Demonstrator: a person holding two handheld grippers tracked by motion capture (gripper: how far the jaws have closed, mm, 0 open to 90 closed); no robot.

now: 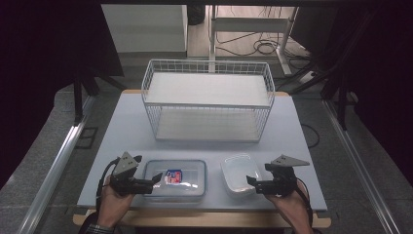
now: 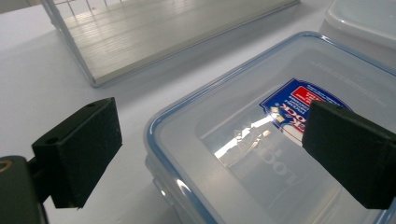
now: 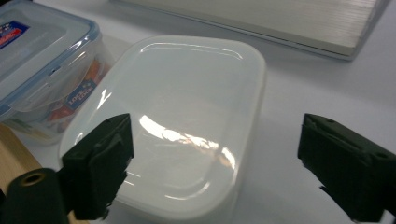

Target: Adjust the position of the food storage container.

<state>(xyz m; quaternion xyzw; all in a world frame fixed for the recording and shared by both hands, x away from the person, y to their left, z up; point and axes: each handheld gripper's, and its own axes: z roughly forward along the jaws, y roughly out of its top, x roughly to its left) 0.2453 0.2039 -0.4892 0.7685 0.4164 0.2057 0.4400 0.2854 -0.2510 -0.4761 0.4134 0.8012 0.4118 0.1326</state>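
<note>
On the counter (image 1: 126, 122), before the wire basket (image 1: 208, 100), the blue-rimmed container (image 1: 176, 180) lay left of the translucent box (image 1: 240, 174). Both hands reached in low, aimed inward. The left hand-held gripper (image 1: 155, 181) gaped open at the container's corner; the right hand-held gripper (image 1: 252, 182) stood open around the box's near end, not pressing it.

Clear lidded box (image 1: 175, 179) with blue seal rim and red-and-blue label on the lid; closed, flat on the tabletop (image 1: 131, 131), its near-left corner between the left fingers (image 2: 79, 156).

Smaller milky-white container (image 1: 239, 173), rounded corners, glossy lid on, flat; its edge sits between the right fingers (image 3: 100, 165), untouched. The two lie side by side, apart.
</note>
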